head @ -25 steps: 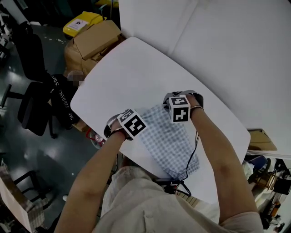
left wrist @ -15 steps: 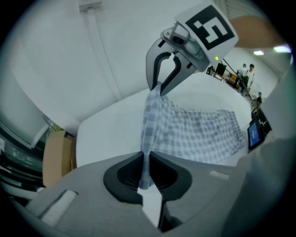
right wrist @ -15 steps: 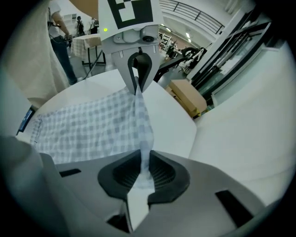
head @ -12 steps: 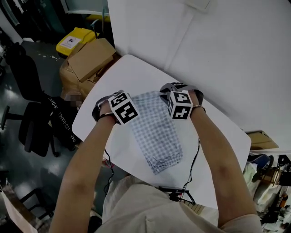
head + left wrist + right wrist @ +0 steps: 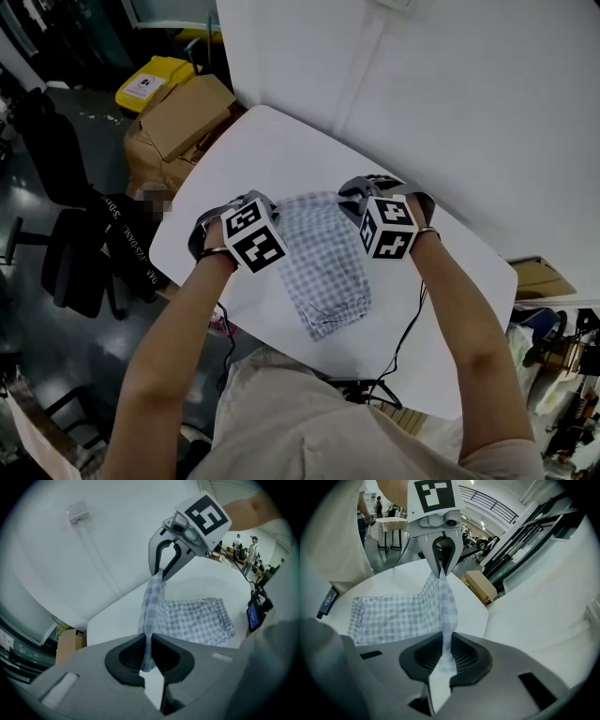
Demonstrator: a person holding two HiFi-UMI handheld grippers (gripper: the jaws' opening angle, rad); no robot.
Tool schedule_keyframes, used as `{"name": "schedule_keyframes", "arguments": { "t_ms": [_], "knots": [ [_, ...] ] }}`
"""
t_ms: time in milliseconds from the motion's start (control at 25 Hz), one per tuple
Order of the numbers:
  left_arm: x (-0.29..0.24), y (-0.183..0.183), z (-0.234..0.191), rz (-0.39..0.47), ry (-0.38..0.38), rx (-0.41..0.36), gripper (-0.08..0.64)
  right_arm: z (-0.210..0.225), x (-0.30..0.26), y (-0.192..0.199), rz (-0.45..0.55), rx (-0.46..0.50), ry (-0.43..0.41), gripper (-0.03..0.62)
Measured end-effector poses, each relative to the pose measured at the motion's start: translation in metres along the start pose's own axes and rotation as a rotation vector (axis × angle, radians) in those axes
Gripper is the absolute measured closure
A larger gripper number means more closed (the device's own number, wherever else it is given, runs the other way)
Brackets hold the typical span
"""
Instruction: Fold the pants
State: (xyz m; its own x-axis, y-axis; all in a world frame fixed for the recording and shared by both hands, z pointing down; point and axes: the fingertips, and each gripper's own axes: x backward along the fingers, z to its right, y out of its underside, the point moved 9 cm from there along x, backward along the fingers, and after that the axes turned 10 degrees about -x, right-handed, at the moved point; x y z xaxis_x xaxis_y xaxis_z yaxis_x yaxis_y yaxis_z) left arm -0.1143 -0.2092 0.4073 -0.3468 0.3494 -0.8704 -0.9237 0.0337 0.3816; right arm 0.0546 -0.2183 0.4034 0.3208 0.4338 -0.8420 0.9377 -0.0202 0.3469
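Pants [image 5: 323, 258] — one end pinched tight by left gripper [image 5: 146, 645] and right gripper [image 5: 445, 651], raised — trail below them on the table [image 5: 281, 150]; fold unfinished.

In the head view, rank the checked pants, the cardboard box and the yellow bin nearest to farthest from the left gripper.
1. checked pants, held in the jaws of the left gripper
2. cardboard box, past the far left edge of the table
3. yellow bin, beyond the box
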Motion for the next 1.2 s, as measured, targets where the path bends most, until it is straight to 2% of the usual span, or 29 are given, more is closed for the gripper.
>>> {"name": "schedule_keyframes", "arguments": {
  "t_ms": [120,320,440,600,840,1000,1200],
  "knots": [
    [0.016,-0.009,0.026,0.004,0.034,-0.018,0.525,-0.021,0.02,0.002,-0.002,0.016,-0.029,0.532],
    [0.034,-0.018,0.082,0.027,0.174,0.005,0.525,-0.065,0.05,0.011,-0.027,0.009,-0.155,0.532],
    [0.04,-0.024,0.114,0.036,0.216,0.003,0.525,-0.091,0.065,0.02,-0.043,0.005,-0.194,0.532],
    [0.04,-0.033,0.151,0.026,0.203,-0.018,0.525,-0.122,0.074,0.033,-0.047,0.017,-0.181,0.532],
    [0.025,-0.038,0.2,-0.004,0.161,-0.045,0.525,-0.167,0.066,0.057,-0.02,0.056,-0.091,0.532],
    [0.011,-0.031,0.221,-0.037,0.178,-0.062,0.525,-0.202,0.052,0.067,-0.033,0.078,-0.129,0.532],
    [-0.017,-0.018,0.243,-0.034,0.225,-0.018,0.525,-0.225,0.032,0.077,-0.067,0.087,-0.199,0.529]
  ]
}}
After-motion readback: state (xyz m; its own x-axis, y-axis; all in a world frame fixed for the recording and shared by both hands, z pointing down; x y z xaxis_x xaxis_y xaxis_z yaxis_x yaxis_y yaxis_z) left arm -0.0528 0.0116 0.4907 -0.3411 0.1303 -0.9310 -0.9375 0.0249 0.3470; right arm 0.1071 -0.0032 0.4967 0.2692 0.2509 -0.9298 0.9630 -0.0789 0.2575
